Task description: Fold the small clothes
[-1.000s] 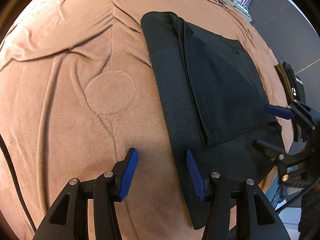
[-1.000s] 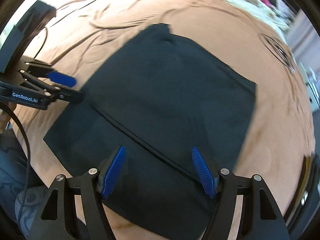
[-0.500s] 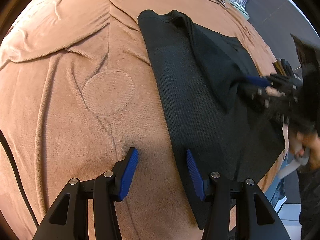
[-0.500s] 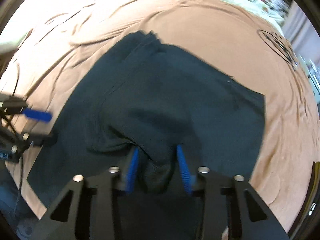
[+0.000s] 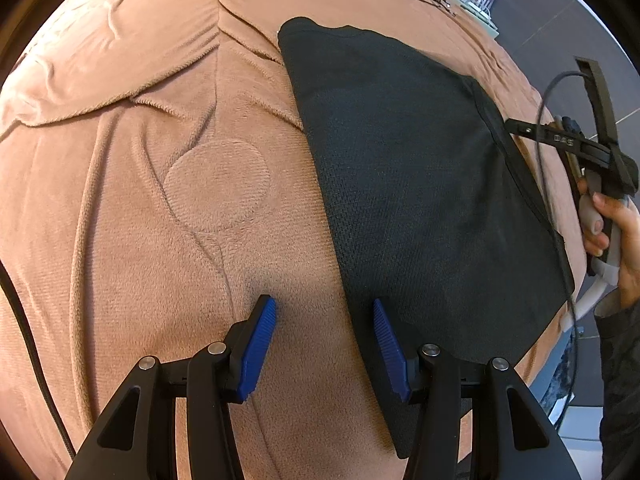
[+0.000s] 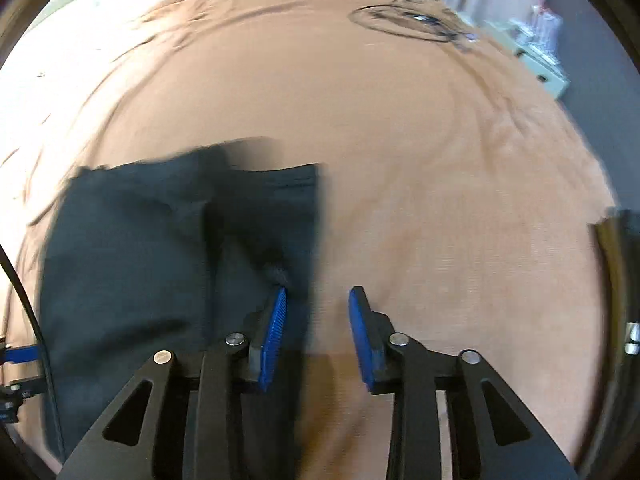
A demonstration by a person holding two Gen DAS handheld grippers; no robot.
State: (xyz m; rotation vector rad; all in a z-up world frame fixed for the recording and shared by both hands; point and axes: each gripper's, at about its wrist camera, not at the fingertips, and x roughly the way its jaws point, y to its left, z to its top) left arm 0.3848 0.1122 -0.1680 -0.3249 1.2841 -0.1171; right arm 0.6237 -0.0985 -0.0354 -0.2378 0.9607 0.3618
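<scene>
We see the black garment (image 5: 420, 200) lying flat on the tan blanket (image 5: 160, 200), its long axis running from the near edge away toward the far side, folded with a seam line near its right edge; our left gripper (image 5: 324, 344) sits at its near left border, fingers apart and empty, one blue pad (image 5: 386, 344) over the cloth; our right gripper (image 6: 318, 336) hangs open beside the garment's right edge, gripping nothing, its view blurred.

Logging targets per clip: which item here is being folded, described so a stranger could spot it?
A tan plush blanket covers the whole surface. On it lies one flat dark garment, between the two grippers. It is the only black cloth, rough-knit against the blanket's soft pile.
</scene>
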